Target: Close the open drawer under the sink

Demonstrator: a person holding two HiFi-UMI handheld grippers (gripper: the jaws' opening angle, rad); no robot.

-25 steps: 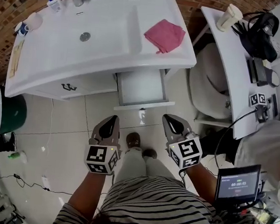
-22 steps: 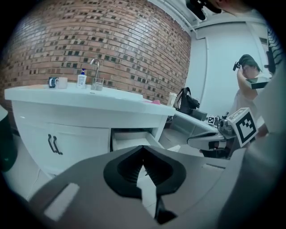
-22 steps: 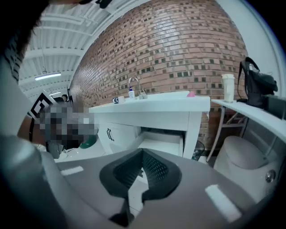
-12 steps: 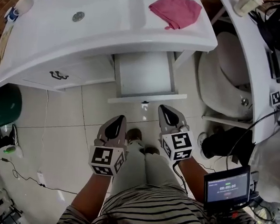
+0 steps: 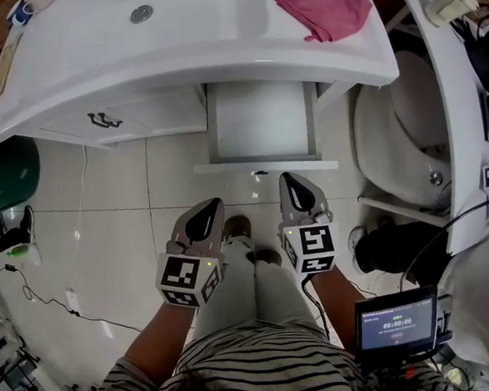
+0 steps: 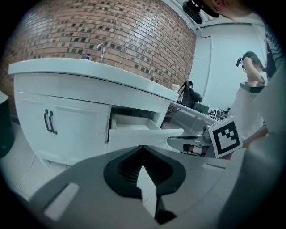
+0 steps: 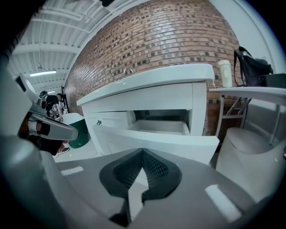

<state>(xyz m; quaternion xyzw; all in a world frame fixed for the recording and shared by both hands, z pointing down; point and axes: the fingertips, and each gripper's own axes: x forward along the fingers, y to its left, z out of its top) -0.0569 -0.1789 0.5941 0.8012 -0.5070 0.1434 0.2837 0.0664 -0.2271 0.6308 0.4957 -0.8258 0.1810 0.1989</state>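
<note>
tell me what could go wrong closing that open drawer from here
1. The right gripper is shut to a narrow tip. On the smooth white front of the drawer it could slide off sideways instead of pushing.
2. That tip sits a little right of the small handle, and the left gripper, also shut, is further back. A one-sided push might skew the drawer and jam it partway.

The drawer (image 5: 260, 121) runs back under the sink top (image 5: 179, 52), its rear hidden. The pink cloth (image 5: 324, 10) is cut by the upper edge.
</note>
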